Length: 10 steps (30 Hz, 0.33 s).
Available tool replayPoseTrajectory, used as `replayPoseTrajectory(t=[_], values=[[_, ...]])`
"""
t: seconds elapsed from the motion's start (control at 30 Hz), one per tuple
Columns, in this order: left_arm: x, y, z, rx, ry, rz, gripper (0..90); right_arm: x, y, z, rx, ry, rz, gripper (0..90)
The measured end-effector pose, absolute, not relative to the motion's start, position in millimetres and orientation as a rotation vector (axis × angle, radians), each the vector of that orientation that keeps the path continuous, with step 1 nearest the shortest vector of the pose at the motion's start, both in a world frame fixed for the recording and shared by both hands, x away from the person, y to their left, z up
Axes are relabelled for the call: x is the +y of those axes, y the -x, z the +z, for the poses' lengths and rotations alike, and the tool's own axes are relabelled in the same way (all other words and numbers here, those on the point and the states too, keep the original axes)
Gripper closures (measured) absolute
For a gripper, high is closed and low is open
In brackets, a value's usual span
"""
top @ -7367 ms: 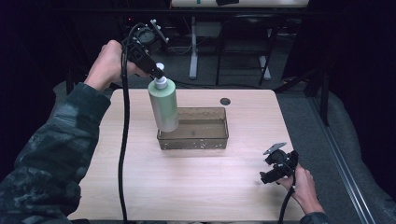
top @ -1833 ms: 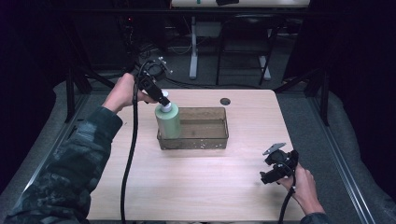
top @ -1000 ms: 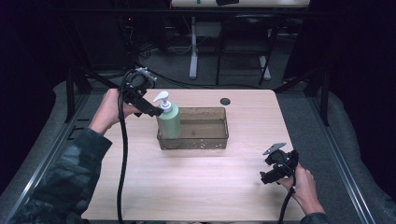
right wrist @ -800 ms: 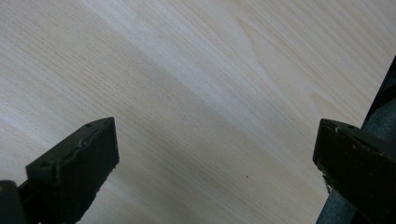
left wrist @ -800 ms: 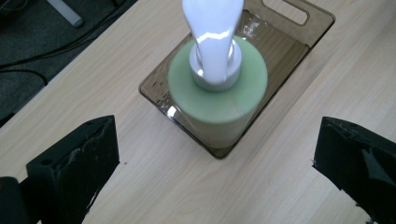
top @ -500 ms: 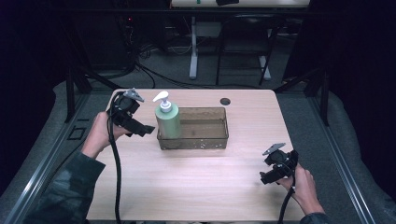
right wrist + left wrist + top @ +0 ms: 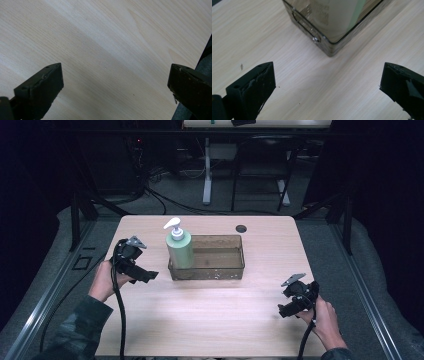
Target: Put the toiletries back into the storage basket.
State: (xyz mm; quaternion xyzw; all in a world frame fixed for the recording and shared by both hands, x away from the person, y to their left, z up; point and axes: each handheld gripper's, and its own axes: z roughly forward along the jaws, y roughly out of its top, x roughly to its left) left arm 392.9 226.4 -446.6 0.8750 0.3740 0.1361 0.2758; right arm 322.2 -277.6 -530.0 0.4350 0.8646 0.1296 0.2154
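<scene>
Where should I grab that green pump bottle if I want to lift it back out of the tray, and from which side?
Probably by the neck just under the white pump head of the green pump bottle, coming from above and the left with the left gripper, whose jaws are open. The bottle stands upright in the left end of the tray, whose walls hide its lower body; the neck stands above them and is narrow.

I see the bin [image 7: 220, 262] near the middle of the table [image 7: 210, 320], with the pump bottle [image 7: 179, 247] standing upright in its left end. My left gripper [image 7: 142, 275] sits just left of the bin, my right gripper [image 7: 287, 310] well apart at the table's right front.
</scene>
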Motion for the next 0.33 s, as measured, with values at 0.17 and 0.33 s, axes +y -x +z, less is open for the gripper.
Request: replayPoseTrajectory(t=[0.17, 0.33], values=[[233.1, -394.4, -463.8, 1.03, -2.324, 0.347, 0.0, -278.9, -322.3, -531.0, 2.399, -1.203, 0.355, 0.0], [236.9, -396.4, -476.2, 1.026, -2.357, 0.304, 0.0, -279.8, -322.5, -532.3, 2.404, -1.205, 0.352, 0.0]])
